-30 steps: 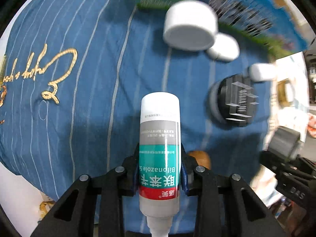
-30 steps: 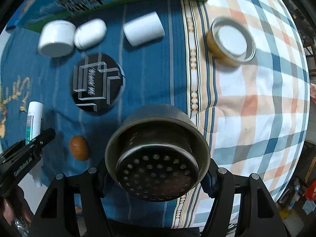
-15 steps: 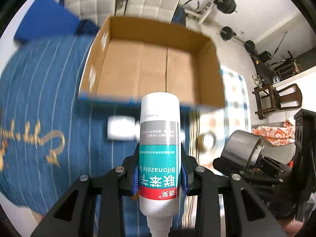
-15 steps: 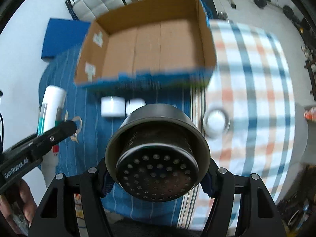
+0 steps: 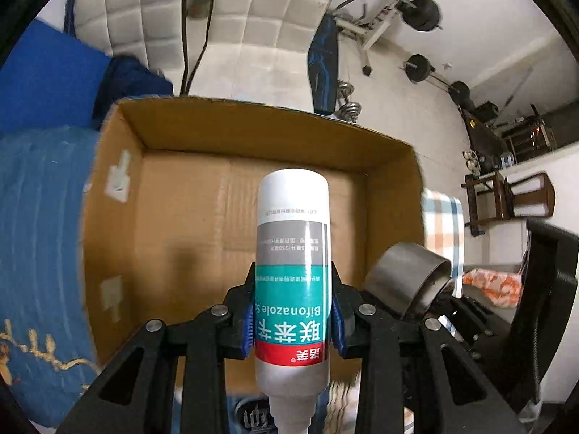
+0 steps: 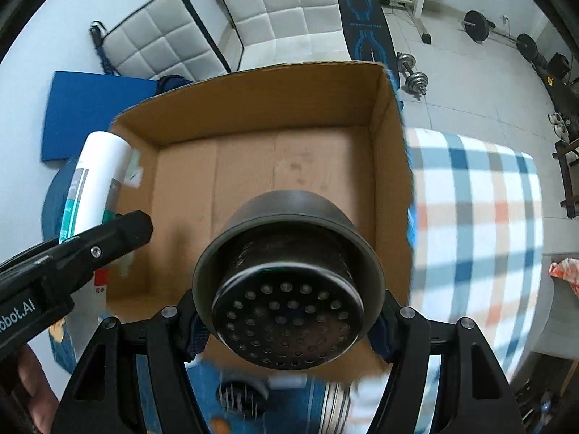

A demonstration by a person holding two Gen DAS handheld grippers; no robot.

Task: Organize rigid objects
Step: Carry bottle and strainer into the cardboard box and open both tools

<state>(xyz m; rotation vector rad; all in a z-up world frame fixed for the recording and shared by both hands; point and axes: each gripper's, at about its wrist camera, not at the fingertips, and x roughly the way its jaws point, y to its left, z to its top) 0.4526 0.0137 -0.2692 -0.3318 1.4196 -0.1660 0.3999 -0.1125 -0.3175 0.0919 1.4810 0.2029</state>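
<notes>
My left gripper (image 5: 293, 316) is shut on a white bottle (image 5: 292, 275) with a teal and red label, held over the near edge of an open cardboard box (image 5: 202, 133). My right gripper (image 6: 287, 320) is shut on a dark metal perforated cup (image 6: 287, 278), also held above the box (image 6: 260, 90). The box floor shows bare cardboard. In the right wrist view the bottle (image 6: 96, 184) and left gripper (image 6: 105, 238) appear at the left. In the left wrist view the metal cup (image 5: 407, 276) appears at the right.
The box stands on a table with a blue cloth (image 5: 32, 217) and a checked cloth (image 6: 477, 217). A black round item (image 6: 237, 396), a white item (image 6: 287, 381) and a small orange ball (image 6: 219, 425) lie below the box's near wall. Chairs and gym gear stand behind.
Both grippers have lifted from the table and moved forward over the box, carrying the bottle and the metal cup. The loose items on the cloth have dropped below and behind.
</notes>
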